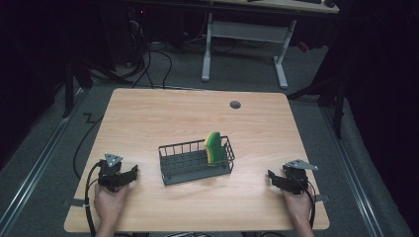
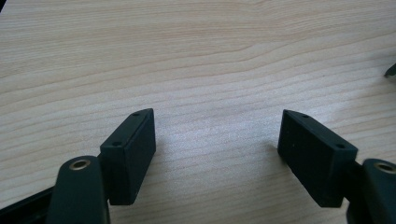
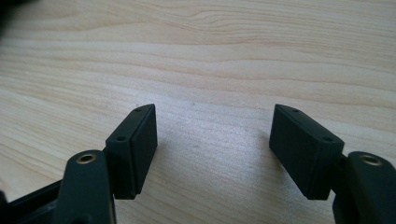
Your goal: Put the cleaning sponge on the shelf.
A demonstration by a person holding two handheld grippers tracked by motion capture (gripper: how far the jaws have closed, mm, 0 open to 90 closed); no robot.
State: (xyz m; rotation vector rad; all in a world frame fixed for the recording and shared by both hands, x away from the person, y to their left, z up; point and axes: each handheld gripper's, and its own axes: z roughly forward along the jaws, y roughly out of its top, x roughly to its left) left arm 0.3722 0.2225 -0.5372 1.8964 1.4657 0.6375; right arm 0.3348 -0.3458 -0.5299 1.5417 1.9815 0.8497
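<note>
High view: left gripper [image 1: 132, 174] sits near desk's [image 1: 148, 113] front-left corner, right gripper [image 1: 272, 177] near front-right corner, both resting on the top w/ hands behind them. Looks like a neutral park pose, each angled inward toward the middle, so either can go for the load.

Wire basket [image 1: 196, 162] is mid-desk, slightly toward the front edge, between the two grippers and well apart from both. Sponge [image 1: 213, 146], green/yellow, stands on edge inside basket's right end, leaning on the right wall and sticking up above the rim. Prob easy to pinch from above bc the top is exposed.

Left gripper view: left gripper [image 2: 217, 133] jaws spread wide, nothing between them, just bare wood. Released.

Right gripper view: right gripper [image 3: 212, 128] same, jaws wide apart, empty, wood grain only.

Judgement: nothing is in hand yet. Right side is closer to the sponge end, so right arm likely the picker; left could steady the basket by its left wall. Risk: light wire basket may slide or tip if the sponge drags on the wall.
</note>
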